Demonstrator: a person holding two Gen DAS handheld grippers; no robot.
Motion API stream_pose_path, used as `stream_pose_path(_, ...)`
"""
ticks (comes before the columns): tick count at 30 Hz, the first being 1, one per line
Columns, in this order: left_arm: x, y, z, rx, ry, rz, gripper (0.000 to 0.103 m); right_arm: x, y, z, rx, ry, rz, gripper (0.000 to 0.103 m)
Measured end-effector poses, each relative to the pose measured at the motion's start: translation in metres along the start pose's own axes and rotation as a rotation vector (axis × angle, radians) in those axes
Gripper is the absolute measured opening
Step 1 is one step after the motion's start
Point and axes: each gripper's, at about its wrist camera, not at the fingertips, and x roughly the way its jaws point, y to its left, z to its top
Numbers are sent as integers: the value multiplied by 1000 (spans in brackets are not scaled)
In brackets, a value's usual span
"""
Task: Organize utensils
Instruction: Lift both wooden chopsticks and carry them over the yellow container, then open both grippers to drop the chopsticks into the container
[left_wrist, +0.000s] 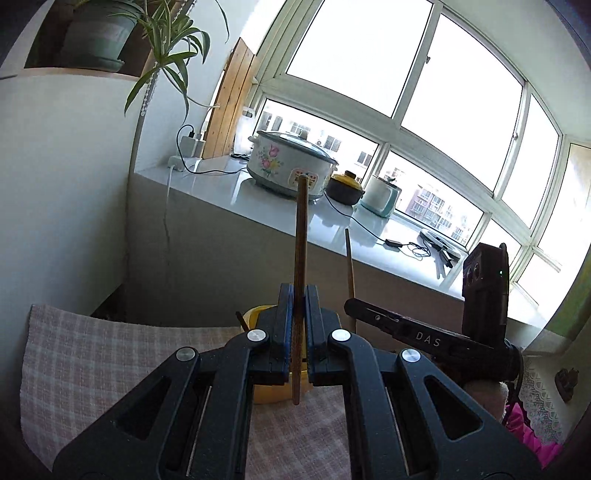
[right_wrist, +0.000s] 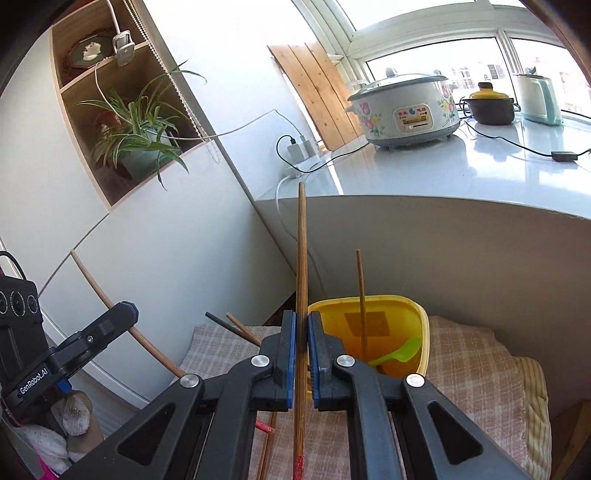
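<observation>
So both grippers, left (left_wrist: 295, 317) and right (right_wrist: 302, 343), each clamp a chopstick (left_wrist: 300, 236); next, probably drop them into the yellow tub (right_wrist: 402, 317).

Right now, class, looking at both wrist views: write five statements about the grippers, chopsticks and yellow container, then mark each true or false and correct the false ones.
1. The left gripper is shut on a chopstick. True.
2. The right gripper is open and holds nothing. False: it is shut on a chopstick.
3. The yellow container holds a green spoon. True.
4. The yellow container sits on the windowsill. False: it stands on the checked cloth.
5. A floral cooker stands on the windowsill. True.
</observation>
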Motion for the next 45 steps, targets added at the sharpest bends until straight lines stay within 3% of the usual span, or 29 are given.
stream_pose_path(11, 32, -16, 16, 54, -25, 41, 4, 19, -10, 29, 29, -75, -91, 4)
stream_pose_path(23, 61, -12, 10, 60, 3, 71, 4, 45, 2, 33, -68, -120, -258, 4)
stream_pose_path(40, 67, -8, -1, 49, 52, 61, 4, 39, 0, 22, -74, -86, -238, 4)
stream_pose_path(45, 67, -8, 0, 43, 52, 60, 4, 38, -2, 24, -73, -100, -273, 4)
